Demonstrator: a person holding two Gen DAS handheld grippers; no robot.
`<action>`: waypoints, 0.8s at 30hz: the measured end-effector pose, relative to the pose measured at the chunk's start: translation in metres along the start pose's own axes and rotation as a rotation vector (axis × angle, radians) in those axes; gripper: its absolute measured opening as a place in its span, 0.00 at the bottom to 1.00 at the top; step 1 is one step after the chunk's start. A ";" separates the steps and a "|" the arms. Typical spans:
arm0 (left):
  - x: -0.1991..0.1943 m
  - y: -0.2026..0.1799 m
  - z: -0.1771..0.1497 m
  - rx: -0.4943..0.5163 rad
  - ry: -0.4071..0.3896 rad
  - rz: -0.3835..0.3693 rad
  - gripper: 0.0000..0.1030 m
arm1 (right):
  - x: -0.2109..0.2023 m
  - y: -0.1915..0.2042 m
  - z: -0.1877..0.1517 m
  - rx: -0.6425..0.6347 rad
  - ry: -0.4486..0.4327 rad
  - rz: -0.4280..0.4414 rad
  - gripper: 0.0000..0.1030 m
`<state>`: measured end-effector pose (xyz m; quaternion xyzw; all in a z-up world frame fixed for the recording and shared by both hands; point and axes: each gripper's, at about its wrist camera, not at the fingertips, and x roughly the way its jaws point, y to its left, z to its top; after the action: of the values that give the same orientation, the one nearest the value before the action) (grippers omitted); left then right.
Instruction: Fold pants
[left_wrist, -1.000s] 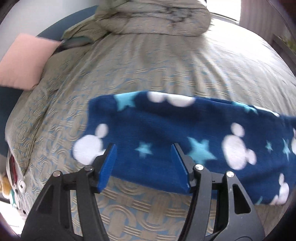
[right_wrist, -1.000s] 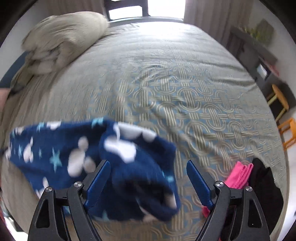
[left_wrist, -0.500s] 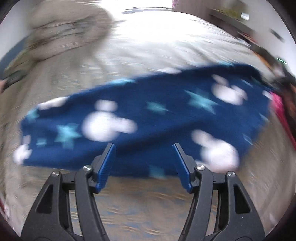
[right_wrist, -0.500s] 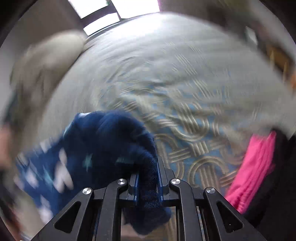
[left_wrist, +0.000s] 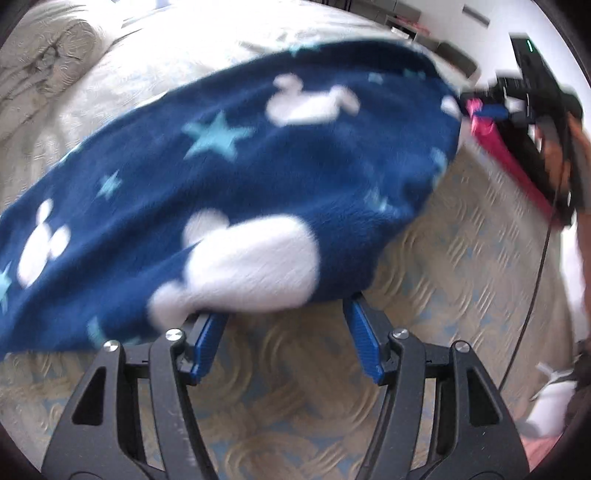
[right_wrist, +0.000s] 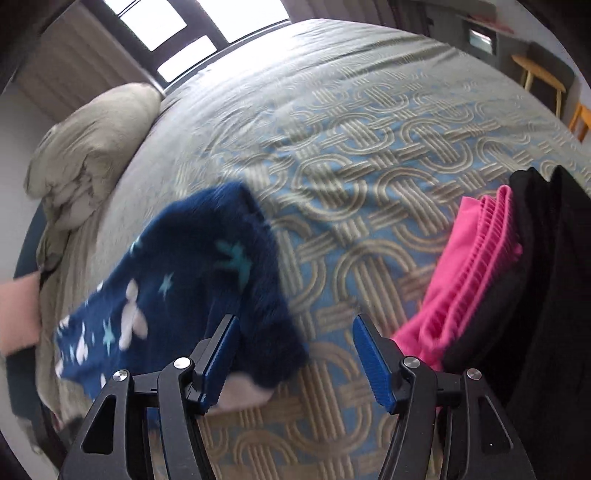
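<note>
Right now the blue fleece pants (left_wrist: 236, 177), printed with white mouse heads and pale stars, lie across the patterned bedspread (left_wrist: 461, 266) as a folded bundle. From the left wrist view, the left gripper (left_wrist: 286, 325) points steeply down at the near edge of the pants. Its jaws stand spread, and the hem of the fleece hangs over the tips of both blue pads (left_wrist: 364, 345) without being pinched between them.

From the right wrist view, the right gripper (right_wrist: 295, 350) sits at the end of the pants (right_wrist: 192, 280) nearest the pink garment (right_wrist: 469, 273). Its jaws have just been opening; the fleece lies against the left pad (right_wrist: 221, 360) and partly in the gap, but the right pad is clear of it, so nothing is clamped.

The pink garment lies beside the pants on the far side of the right gripper, with a black garment (right_wrist: 546, 295) touching it on the side away from the pants. A rolled beige duvet (right_wrist: 92, 155) lies well apart from the pants, toward the window (right_wrist: 173, 33). A pale pink cushion (right_wrist: 18, 314) shows at the frame edge, beyond the pants' other end.
</note>
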<state>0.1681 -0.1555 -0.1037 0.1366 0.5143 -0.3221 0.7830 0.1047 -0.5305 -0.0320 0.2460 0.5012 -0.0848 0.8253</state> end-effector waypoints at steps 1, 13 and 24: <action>-0.001 -0.002 0.011 -0.001 -0.021 -0.013 0.62 | -0.003 0.003 -0.004 -0.008 0.000 0.009 0.63; 0.003 0.007 0.055 -0.021 -0.046 -0.113 0.74 | -0.005 0.007 -0.020 0.005 -0.015 0.021 0.64; 0.031 -0.040 0.039 0.057 0.060 -0.155 0.14 | 0.016 0.012 -0.011 -0.004 0.017 0.065 0.71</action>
<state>0.1784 -0.2184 -0.1101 0.1284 0.5372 -0.3923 0.7356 0.1085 -0.5136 -0.0459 0.2611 0.4999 -0.0551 0.8239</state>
